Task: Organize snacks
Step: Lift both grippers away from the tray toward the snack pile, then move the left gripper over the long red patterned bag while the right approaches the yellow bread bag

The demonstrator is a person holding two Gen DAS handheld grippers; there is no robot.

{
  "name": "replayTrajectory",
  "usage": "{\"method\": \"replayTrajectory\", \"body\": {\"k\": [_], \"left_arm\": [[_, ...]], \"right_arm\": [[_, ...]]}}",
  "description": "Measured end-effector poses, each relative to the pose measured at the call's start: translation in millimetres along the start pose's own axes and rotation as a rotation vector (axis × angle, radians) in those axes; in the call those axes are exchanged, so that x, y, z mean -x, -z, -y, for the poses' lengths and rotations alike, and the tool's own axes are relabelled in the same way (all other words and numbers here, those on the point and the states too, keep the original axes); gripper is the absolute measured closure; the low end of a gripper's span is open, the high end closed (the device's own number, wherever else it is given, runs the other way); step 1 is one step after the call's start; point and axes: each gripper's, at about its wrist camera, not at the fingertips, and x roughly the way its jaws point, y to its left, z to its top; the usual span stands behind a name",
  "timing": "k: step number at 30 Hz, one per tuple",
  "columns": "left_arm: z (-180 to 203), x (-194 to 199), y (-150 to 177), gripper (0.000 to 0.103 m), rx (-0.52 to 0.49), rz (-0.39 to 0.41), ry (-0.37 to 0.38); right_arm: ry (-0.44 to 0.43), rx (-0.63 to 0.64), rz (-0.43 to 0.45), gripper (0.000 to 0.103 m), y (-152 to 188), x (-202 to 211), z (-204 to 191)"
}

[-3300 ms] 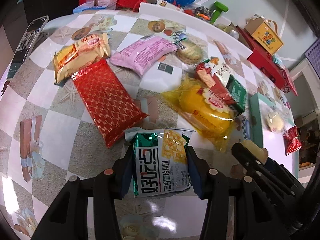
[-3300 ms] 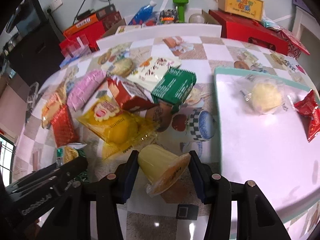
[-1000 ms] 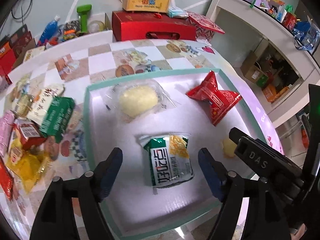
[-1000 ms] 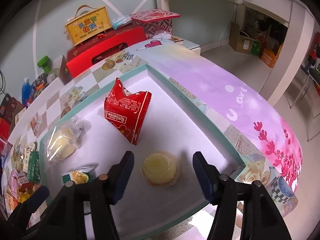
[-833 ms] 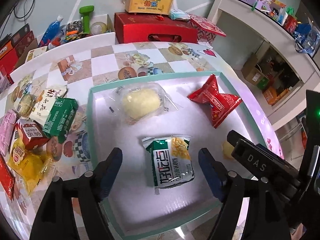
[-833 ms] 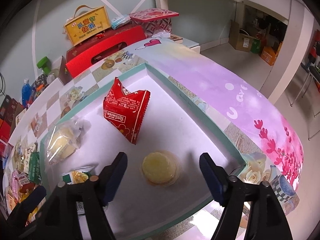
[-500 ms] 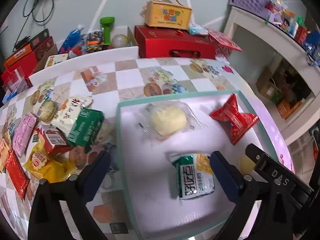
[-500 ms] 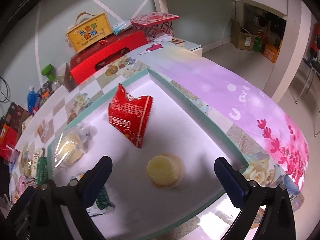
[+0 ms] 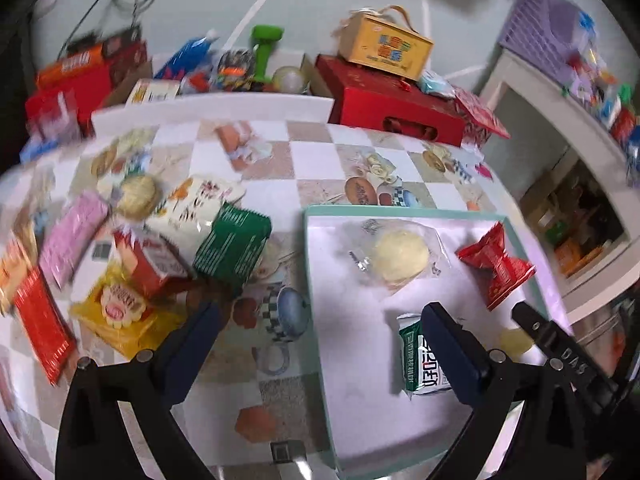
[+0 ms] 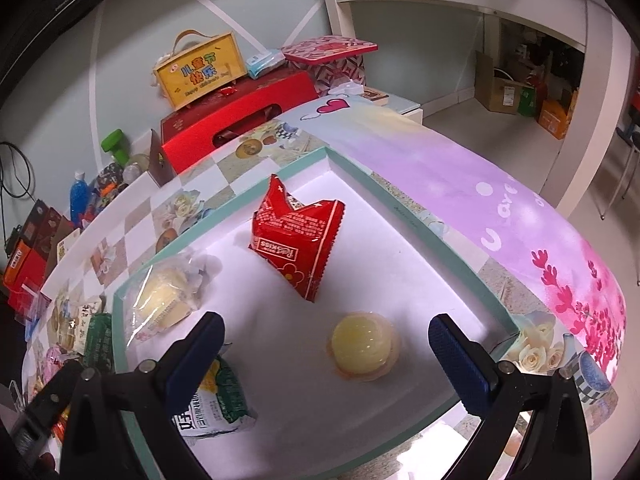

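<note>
Checked tablecloth covers the table [image 9: 256, 160], with gift boxes and clutter along the wall behind; on its right end sits the teal-rimmed tray [image 9: 308, 264], and to the left of that a loose heap of snacks waits; the green pack [image 9: 232, 246], the red box [image 9: 154, 262], the yellow bag [image 9: 120, 312], the pink pack [image 9: 72, 244] and the long red pack [image 9: 42, 324] all lie outside the tray. What has changed in the last few seconds is plain; the corn pack [image 9: 424, 360] and the jelly cup [image 10: 364, 346], each clamped in a gripper over the heap a moment ago, now rest on the tray floor beside the bun [image 9: 400, 254] and the red pouch [image 10: 298, 240]. Both tools have let go and drawn back; the left gripper [image 9: 316, 344] stands with its jaws spread wide and nothing between them, and it has swung leftward so that it straddles the tray's near-left rim and faces the heap again; the right gripper [image 10: 326, 352] is likewise gaping and empty, hovering above the jelly cup without touching it. Four snacks are thus in the tray, well apart from one another; the larger share is not yet moved. The left view is smeared at its left side, which suggests that hand is travelling; the next likely pick is something from the heap, perhaps the green pack or red box nearest the tray.
</note>
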Motion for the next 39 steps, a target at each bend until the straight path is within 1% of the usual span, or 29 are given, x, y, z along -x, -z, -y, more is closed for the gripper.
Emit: {"method": "replayTrajectory", "body": {"k": [3, 8, 12, 15, 18, 21, 22, 27, 29, 35, 39], "left_arm": [[-13.3, 2.2, 0.6, 0.003, 0.024, 0.003, -0.015], [-31.6, 12.7, -2.9, 0.003, 0.042, 0.083, -0.074], [-45.4, 19.0, -7.5, 0.003, 0.044, 0.113, -0.121], [-57.2, 23.9, -9.2, 0.003, 0.061, 0.122, -0.142], [-71.6, 28.0, -12.0, 0.003, 0.091, 0.119, -0.166], [-86.8, 35.8, -13.7, 0.003, 0.107, 0.115, -0.211], [-94.1, 39.0, -14.3, 0.003, 0.115, 0.110, -0.231], [-125.4, 51.5, -12.6, 0.003, 0.168, 0.089, -0.276], [-136.6, 54.5, -10.9, 0.003, 0.189, 0.082, -0.284], [-169.4, 59.2, -3.6, 0.003, 0.275, 0.051, -0.276], [-188.0, 60.7, 2.3, 0.003, 0.308, 0.028, -0.278]], "right_arm": [[-0.012, 0.008, -0.007, 0.000, 0.3, -0.5, -5.7], [-0.041, 0.019, 0.038, 0.000, -1.2, 10.4, -21.0], [-0.056, 0.062, 0.075, 0.000, -2.8, 21.6, -42.6], [-0.067, 0.101, 0.089, 0.000, -2.2, 27.2, -60.5], [-0.091, 0.129, 0.093, 0.000, -0.8, 31.0, -78.2], [-0.112, 0.159, 0.099, 0.000, 0.8, 36.0, -94.4], [-0.126, 0.166, 0.102, 0.000, 1.2, 37.6, -99.6], [-0.215, 0.209, 0.080, 0.000, 7.9, 43.0, -130.6], [-0.236, 0.242, 0.066, 0.000, 12.4, 43.2, -144.4], [-0.310, 0.321, 0.007, 0.000, 29.3, 43.4, -184.3], [-0.348, 0.361, -0.026, 0.000, 41.3, 41.8, -207.3]]}}
